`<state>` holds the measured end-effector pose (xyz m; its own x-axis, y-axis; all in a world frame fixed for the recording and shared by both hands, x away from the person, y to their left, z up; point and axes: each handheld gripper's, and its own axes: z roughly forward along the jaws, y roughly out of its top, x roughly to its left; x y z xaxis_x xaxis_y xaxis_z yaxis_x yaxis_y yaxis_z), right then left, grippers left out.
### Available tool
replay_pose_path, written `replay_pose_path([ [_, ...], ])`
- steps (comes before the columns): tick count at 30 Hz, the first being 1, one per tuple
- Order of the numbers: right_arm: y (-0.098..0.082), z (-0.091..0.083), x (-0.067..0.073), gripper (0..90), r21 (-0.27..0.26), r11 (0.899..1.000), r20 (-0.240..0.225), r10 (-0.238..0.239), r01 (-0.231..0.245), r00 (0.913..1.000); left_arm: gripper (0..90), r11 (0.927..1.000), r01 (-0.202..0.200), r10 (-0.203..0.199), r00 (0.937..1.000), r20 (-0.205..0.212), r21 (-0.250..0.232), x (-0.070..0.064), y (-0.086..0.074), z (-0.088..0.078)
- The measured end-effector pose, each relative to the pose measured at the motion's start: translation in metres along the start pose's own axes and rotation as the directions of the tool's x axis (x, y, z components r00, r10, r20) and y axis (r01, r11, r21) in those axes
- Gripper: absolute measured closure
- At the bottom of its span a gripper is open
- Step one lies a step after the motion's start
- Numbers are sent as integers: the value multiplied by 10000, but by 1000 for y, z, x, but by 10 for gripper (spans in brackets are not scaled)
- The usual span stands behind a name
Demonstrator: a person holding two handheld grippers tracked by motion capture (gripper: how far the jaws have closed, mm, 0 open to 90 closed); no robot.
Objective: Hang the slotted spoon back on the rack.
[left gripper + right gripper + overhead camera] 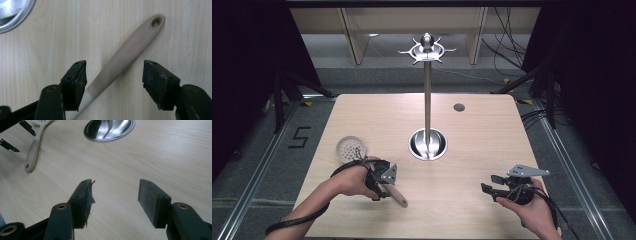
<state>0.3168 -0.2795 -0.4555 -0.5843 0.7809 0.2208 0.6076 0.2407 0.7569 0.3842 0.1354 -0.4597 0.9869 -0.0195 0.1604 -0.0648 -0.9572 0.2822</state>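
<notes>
A skimmer lies flat on the wooden table (472,135), its white perforated head (351,148) at the left and its beige handle (130,52) running toward the front. My left gripper (382,186) is over the handle, open, one jaw on each side of it and neither pressing it (115,72). The handle's end has a hanging hole (156,23). My right gripper (488,184) hovers open at the front right with only bare table between its jaws (115,192). From there the skimmer handle (32,150) is seen far off at the left.
A metal utensil stand rises from the table's middle: round shiny base (428,144), thin pole (427,95), ring of hooks (427,50) on top. The base also appears in both gripper views (12,12) (108,130). A small round grommet (459,107) sits at the back right.
</notes>
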Motion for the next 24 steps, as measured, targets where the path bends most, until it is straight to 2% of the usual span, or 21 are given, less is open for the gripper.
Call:
replay_pose_path([
  [2, 1, 1, -2, 454, -44, 9994, -12, -334, 334, 9994, 352, 9999, -165, 164, 9998, 65, 42, 2, 0, 1],
  [4, 1, 0, -1, 454, -20, 9993, 174, -373, 374, 9992, 345, 9998, -200, 199, 9993, 303, 35, 3, 0, 4],
  [5, 1, 0, 1, 454, 133, 9998, 71, -153, 152, 9999, 339, 9991, -408, 406, 9986, 345, 60, 4, 1, 5],
  [6, 1, 0, 1, 454, 138, 9998, 56, -159, 158, 9999, 330, 9988, -454, 445, 9977, 505, 176, 5, 1, 7],
  [7, 1, 0, 1, 454, 139, 9998, 46, -166, 165, 9999, 327, 9987, -474, 464, 9974, 549, 179, 5, 1, 9],
  [8, 1, 0, 1, 454, 145, 9998, 50, -165, 164, 9999, 326, 9998, -204, 204, 9978, 633, -12, 4, 1, 12],
  [9, 1, 0, 1, 454, 153, 9998, 65, -139, 138, 9999, 322, 9971, -660, 635, 9959, 652, 379, 7, 2, 11],
  [10, 1, 0, -2, 454, 91, 9991, 173, -416, 414, 9990, 322, 9970, -664, 635, 9954, 715, 394, 7, 2, 13],
  [11, 1, 0, -2, 454, 87, 9992, 139, -393, 392, 9991, 322, 9993, -342, 329, 9959, 838, 153, 5, 2, 16],
  [12, 1, 0, -2, 454, 75, 9992, 138, -388, 387, 9991, 325, 9959, -772, 732, 9939, 824, 465, 8, 4, 16],
  [14, 0, 1, -2, 454, -19, 9993, 117, -365, 365, 9993, 336, 9964, -718, 671, 9928, 991, 444, 7, 5, 19],
  [15, 1, 0, -2, 454, 69, 9992, 116, -394, 393, 9992, 343, 9980, -552, 515, 9932, 1043, 323, 6, 6, 21],
  [16, 1, 0, -2, 454, 74, 9992, 115, -395, 394, 9992, 349, 9947, -864, 798, 9907, 1102, 563, 8, 7, 21],
  [19, 1, 0, -2, 453, 101, 9992, 125, -400, 399, 9991, 358, 9937, -886, 789, 9879, 1339, 682, 9, 7, 23],
  [20, 1, 0, -2, 454, 110, 9991, 155, -407, 406, 9990, 362, 9974, -516, 439, 9889, 1417, 513, 8, 6, 25],
  [21, 1, 0, -1, 453, 121, 9990, 158, -422, 421, 9990, 368, 9935, -820, 701, 9872, 1432, 792, 11, 6, 25],
  [22, 0, 0, -1, 453, 116, 9989, 151, -445, 443, 9989, 369, 9959, -588, 485, 9883, 1445, 683, 10, 6, 27],
  [23, 0, 0, 0, 453, 182, 9997, 51, -180, 179, 9998, 372, 9916, -896, 754, 9864, 1460, 930, 13, 6, 26],
  [24, 0, 0, 1, 453, 191, 9997, 50, -158, 157, 9999, 372, 9919, -854, 709, 9864, 1482, 937, 13, 5, 26],
])
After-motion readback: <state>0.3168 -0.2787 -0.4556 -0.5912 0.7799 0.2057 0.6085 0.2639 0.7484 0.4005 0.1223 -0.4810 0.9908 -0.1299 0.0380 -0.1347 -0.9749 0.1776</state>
